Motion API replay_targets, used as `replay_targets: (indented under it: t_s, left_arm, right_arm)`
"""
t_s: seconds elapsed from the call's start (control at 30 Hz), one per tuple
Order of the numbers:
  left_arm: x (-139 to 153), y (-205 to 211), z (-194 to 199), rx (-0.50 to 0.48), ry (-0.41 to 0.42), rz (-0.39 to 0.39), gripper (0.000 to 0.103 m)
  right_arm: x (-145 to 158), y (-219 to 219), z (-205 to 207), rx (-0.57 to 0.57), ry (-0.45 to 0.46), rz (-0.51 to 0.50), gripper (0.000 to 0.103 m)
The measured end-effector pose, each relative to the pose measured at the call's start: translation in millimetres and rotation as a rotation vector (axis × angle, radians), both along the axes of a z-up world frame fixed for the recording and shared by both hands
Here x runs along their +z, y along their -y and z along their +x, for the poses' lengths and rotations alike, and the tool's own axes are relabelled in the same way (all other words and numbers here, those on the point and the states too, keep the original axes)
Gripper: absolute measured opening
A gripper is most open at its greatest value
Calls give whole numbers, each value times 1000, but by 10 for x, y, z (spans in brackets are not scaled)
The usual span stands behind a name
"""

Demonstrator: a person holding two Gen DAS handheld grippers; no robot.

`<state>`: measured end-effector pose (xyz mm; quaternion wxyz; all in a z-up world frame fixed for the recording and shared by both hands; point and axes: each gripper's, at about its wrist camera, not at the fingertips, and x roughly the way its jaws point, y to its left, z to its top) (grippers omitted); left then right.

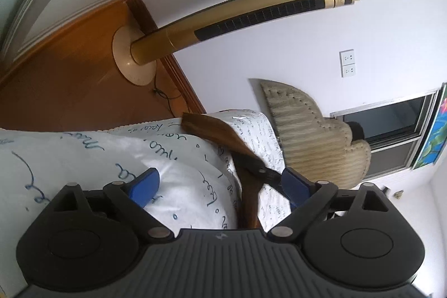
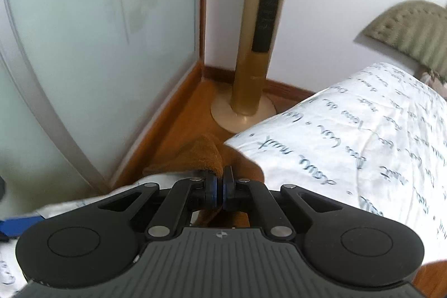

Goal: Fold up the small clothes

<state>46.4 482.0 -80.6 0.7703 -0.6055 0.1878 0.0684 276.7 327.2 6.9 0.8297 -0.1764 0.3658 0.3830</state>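
Note:
A small brown garment (image 1: 215, 130) with a black waistband lies stretched over the white bedsheet with blue script (image 1: 173, 158). My left gripper (image 1: 220, 186) is open, its blue pads apart above the sheet, and the garment's dark band runs close to the right pad (image 1: 293, 183). My right gripper (image 2: 220, 186) is shut on a fold of the brown garment (image 2: 201, 152), held up near the bed's edge over the wooden floor. The sheet also shows in the right wrist view (image 2: 349, 144).
A gold tower fan (image 1: 251, 18) stands on the wooden floor (image 1: 69, 80) by the wall; it also shows in the right wrist view (image 2: 251, 60). A beige tufted headboard (image 1: 313, 136) stands behind the bed. A frosted glass door (image 2: 97, 32) is at left.

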Motion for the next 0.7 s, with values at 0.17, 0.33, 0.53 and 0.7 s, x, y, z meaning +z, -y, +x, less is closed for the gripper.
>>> replay_targets:
  t_s: [0.17,0.33,0.53,0.7]
  left_arm:
    - [134,322,56,-42,28,82,100]
    - [196,929,331,-263,84,144,100]
    - [265,1595,602,-454,237,150,100]
    - [492,2131,857,-528,293,213,101]
  right_arm:
    - [334,369,-55,-21,21,133,5]
    - [719,735,7,-37,-9,234,5]
    - [1020,1312,-31,-83,2,329,5]
    - [1234,1913,-84,-128,29,423,5]
